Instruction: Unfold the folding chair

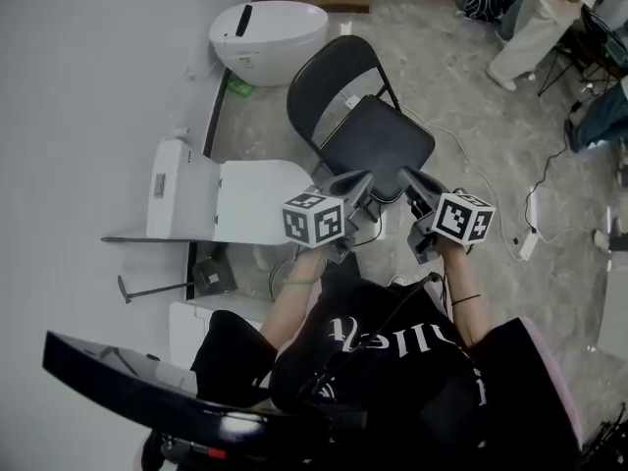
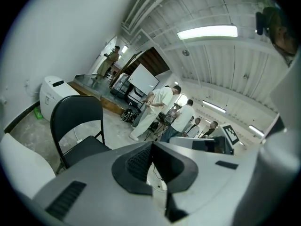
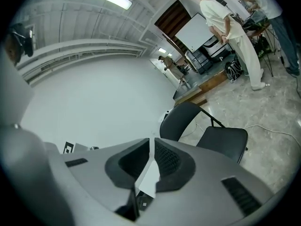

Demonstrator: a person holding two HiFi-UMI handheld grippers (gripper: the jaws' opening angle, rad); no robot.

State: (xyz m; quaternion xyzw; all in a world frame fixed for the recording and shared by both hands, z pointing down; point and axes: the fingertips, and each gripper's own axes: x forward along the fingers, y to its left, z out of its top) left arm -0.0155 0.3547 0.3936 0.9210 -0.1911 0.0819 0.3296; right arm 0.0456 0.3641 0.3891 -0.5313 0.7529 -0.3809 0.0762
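Fingers [image 1: 351, 183] of the left gripper [image 1: 365, 179] look pressed together from the head view, and those of the right gripper [image 1: 407, 177] sit just beside them, both pointing at the front edge of the folding chair [image 1: 373, 130]. That chair stands opened out on the stone floor [image 1: 461, 86], seat level, backrest toward a white rounded container [image 1: 267, 32]. A person [image 1: 535, 23] stands at the far right.

From the left gripper view, the fingers [image 2: 136, 161] of the left gripper [image 2: 151, 147] are closed against each other with nothing between them. The chair [image 2: 77, 121] stands apart from them, to their left, and several people [image 2: 155, 107] are gathered farther back.

From the right gripper view, the fingers [image 3: 167, 159] of the right gripper [image 3: 151, 145] are nearly together, a thin slit left at the tips and nothing held. The chair [image 3: 221, 142] stands beyond them to the right, not touching, with a person [image 3: 230, 32] behind it.
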